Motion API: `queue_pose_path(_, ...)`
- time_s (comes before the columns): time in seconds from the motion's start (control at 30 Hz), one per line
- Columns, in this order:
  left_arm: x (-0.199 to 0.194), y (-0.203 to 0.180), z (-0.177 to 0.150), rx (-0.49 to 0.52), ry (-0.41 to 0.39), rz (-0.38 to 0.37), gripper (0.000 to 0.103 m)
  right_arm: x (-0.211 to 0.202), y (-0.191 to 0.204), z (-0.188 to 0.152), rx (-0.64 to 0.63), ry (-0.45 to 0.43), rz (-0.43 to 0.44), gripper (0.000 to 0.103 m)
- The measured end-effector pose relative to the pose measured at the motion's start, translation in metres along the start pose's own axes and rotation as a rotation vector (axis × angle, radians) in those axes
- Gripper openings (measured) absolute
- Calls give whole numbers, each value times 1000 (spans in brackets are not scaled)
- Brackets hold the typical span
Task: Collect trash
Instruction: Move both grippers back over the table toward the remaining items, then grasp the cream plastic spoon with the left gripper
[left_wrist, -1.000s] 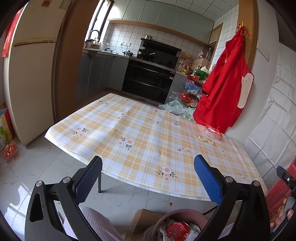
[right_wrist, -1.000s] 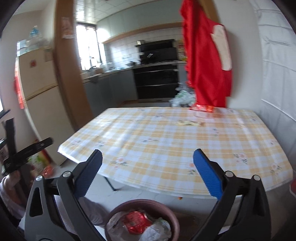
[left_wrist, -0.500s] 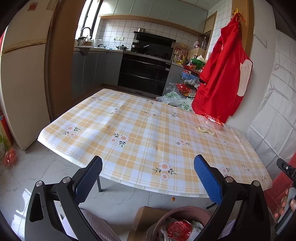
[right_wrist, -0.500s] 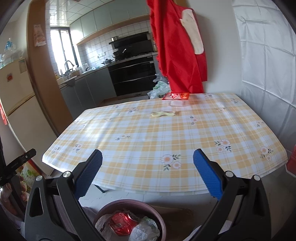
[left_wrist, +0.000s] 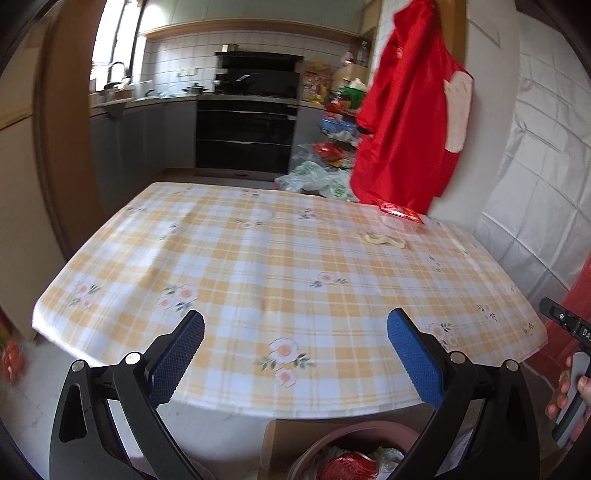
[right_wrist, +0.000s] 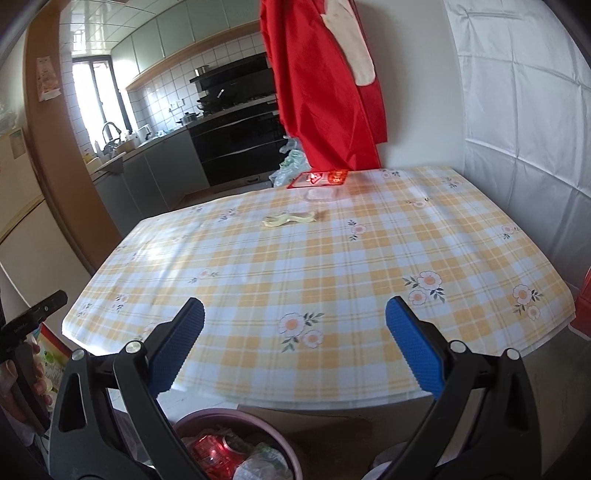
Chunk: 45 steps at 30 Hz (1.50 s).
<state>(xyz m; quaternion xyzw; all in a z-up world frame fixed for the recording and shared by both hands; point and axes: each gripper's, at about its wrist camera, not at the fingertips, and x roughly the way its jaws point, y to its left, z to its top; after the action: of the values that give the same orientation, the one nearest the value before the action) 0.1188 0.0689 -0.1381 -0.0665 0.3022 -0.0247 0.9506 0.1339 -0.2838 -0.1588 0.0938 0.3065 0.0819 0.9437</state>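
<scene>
Left tongs wide, empty | right tongs wide, empty | yellow wrapper far side of tabletop, long axis crosswise, ahead-left of right tongs, which look nearer | bin below

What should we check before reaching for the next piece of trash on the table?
1. Left gripper open, nothing between its fingers: ok.
2. Right gripper open, nothing between its fingers: ok.
3. Trash left on the table: yellowish scrap and red-lidded clear container, both at the far side: ok, located.
4. Path across the tablecloth to them free of other objects: ok.
5. Trash bin below the near table edge, already holding wrappers: ok.
6. Whether the far items are within reach from here: cannot tell.
</scene>
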Motion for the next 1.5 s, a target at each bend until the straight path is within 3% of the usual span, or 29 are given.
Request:
queue_pose_path(0.23,84,-56,46,215,15,-125,97,47,-31,22,19,20,-13,97)
queue_pose_path(0.4,170,-100,69,296,86,-235,97,80,-55,46,29,25,-47,97)
queue_pose_path(0.57,260,-141,86,447,161,-250,96,115,-82,71,54,52,-48,97)
queue_pose_path(0.77,346,-181,92,676,180,-285,63,148,-107,88,48,72,-50,97)
queue_pose_path(0.87,371,-193,92,736,175,-302,60,164,-115,90,58,93,-44,97)
queue_pose_path(1.1,420,-207,98,773,246,-335,59,201,-127,100,69,144,-17,97)
queue_pose_path(1.17,428,-207,94,793,271,-325,58,213,-128,105,60,153,0,84)
queue_pose_path(1.2,433,-206,91,807,289,-314,55,222,-128,109,56,162,15,82)
queue_pose_path(1.23,431,-205,90,806,284,-324,45,228,-128,111,54,166,22,82)
queue_pose_path(1.27,429,-203,89,806,277,-332,28,235,-128,114,55,168,26,82)
queue_pose_path(1.33,423,-198,85,812,259,-306,19,253,-129,121,68,172,53,77)
queue_pose_path(1.5,406,-167,88,667,271,-326,16,296,-129,143,153,182,142,64)
